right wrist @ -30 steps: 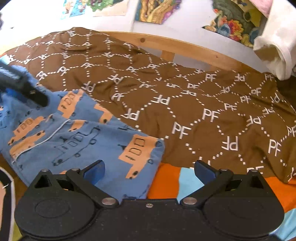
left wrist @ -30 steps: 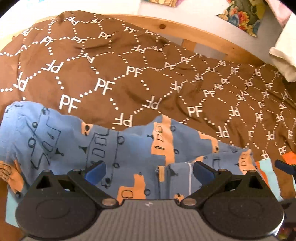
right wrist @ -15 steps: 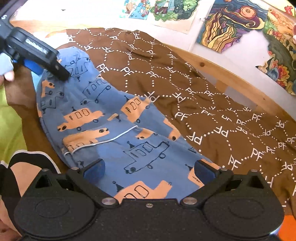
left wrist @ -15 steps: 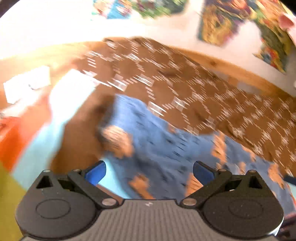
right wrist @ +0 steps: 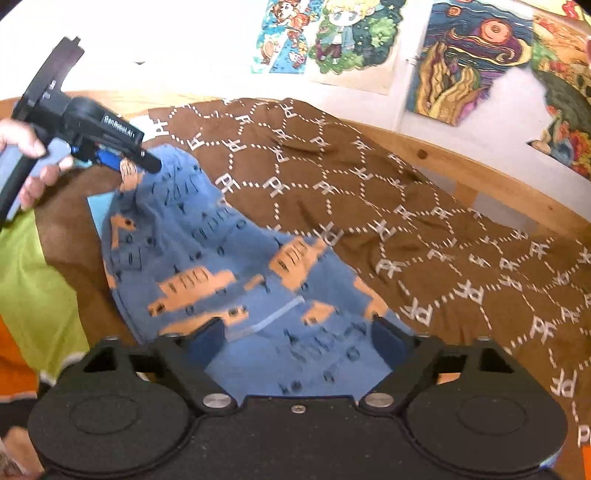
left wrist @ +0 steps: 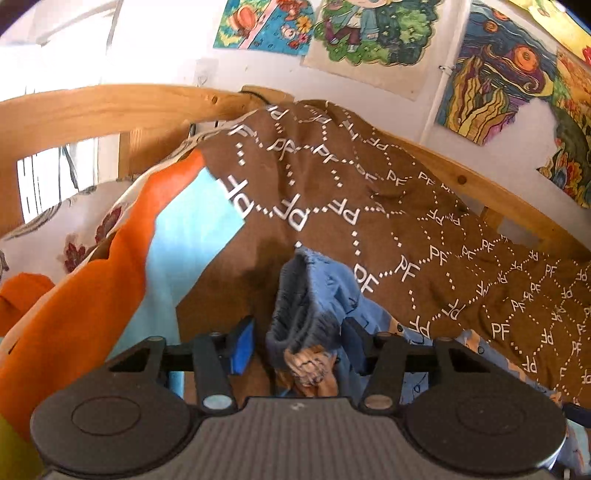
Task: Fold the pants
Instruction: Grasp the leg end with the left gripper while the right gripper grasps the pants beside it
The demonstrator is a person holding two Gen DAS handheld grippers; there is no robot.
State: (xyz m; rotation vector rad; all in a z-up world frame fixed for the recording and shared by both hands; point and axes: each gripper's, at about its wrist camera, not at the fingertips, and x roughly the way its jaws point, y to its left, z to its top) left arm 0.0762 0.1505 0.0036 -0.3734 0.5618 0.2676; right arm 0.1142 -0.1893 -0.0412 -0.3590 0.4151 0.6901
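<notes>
Brown blanket [right wrist: 369, 206] everywhere; only right wrist shows whole pants [right wrist: 229, 266].

The brown blanket [right wrist: 369, 206] carries white "PF" letters repeated all over, set among dotted hexagon lines — many of them upside down or turned. On the side of the left gripper [right wrist: 147, 162], white lettering reads roughly "GenRobot.AI" — slightly blurred.

A bed with a brown blanket and pictures on the wall

The brown blanket [right wrist: 388, 206] has white "PF" letters all over it. A wooden bed rail [right wrist: 480, 173] runs behind it. Bright drawings [right wrist: 332, 33] hang on the white wall, and an orange and light blue cloth [left wrist: 147, 251] lies beside the blanket.
</notes>
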